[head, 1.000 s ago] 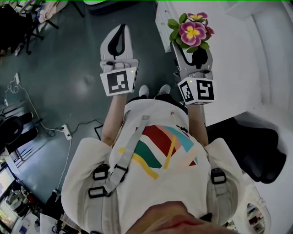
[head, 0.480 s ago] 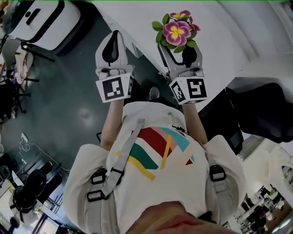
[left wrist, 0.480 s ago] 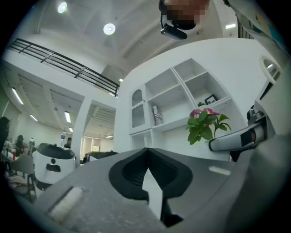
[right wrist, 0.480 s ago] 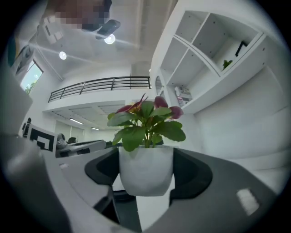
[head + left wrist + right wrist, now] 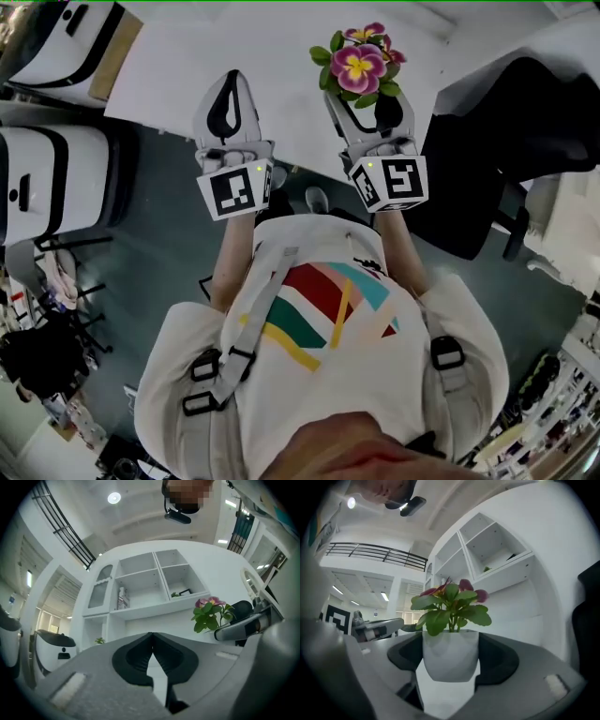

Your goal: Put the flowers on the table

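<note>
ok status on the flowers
Right gripper shut on flower pot. Left gripper shut, empty. Pot over white table, not down. Black chair aside, nothing blocking.

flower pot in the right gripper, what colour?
White pot, plain with no pattern. Shows best in the right gripper view.

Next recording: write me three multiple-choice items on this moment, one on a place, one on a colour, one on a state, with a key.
1. Where is the flower pot?
A. between the left gripper jaws
B. between the right gripper jaws
C. in neither gripper

2. What colour are the flowers?
A. pink with yellow centres
B. blue
C. plain white

3. How do the left gripper's jaws stand?
A. wide apart
B. closed on a pot
C. together, nothing between them

Key: 1 B, the right gripper view shows both jaws against the white pot's sides. 2 A, the head view shows pink blooms with yellow centres. 3 C, the left gripper view shows the jaws meeting.
</note>
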